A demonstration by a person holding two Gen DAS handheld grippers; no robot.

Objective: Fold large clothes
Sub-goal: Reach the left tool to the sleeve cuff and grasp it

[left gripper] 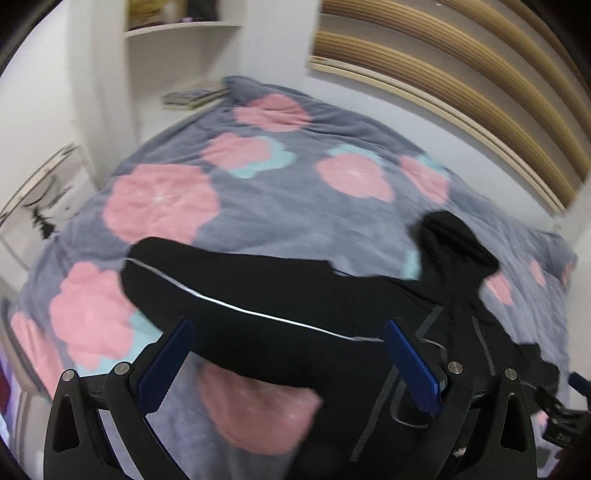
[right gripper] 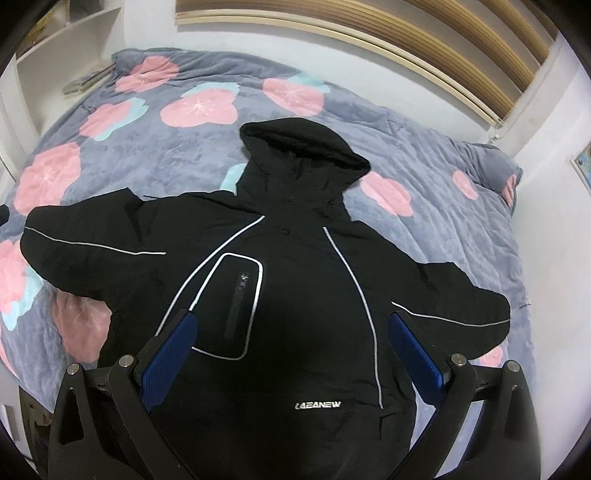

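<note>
Black jacket (right gripper: 280, 266) lies spread flat, front up, on a grey blanket (right gripper: 173, 147) with pink flowers, filling the centre and lower part of the right wrist view. Hood (right gripper: 303, 147) points to the top of the frame; one sleeve (right gripper: 85, 243) reaches to the left edge, the other sleeve (right gripper: 461, 306) to the right. Pale piping runs along both sleeves and down the chest; a piped zip pocket (right gripper: 236, 306) sits left of centre, and white lettering (right gripper: 317, 405) shows near the bottom.

Right gripper (right gripper: 291, 354): blue-padded fingers (right gripper: 173, 358) spread wide, nothing between them, hanging over the jacket's chest; contact with the cloth cannot be told.

Left wrist view is motion-blurred. Left gripper (left gripper: 291, 354): jaws likewise released and spread, empty, above the sleeve (left gripper: 229, 280) that crosses the frame centre from left to right. Hood (left gripper: 454, 236) sits at right centre in this view.

Surroundings: slatted wooden panel (right gripper: 424, 40) on the wall at upper right; white shelves (left gripper: 177, 33) at upper left; books (left gripper: 192, 96) by the blanket's far corner. A dark piece of the other tool (left gripper: 561, 417) shows at the lower right edge of the left wrist view.
</note>
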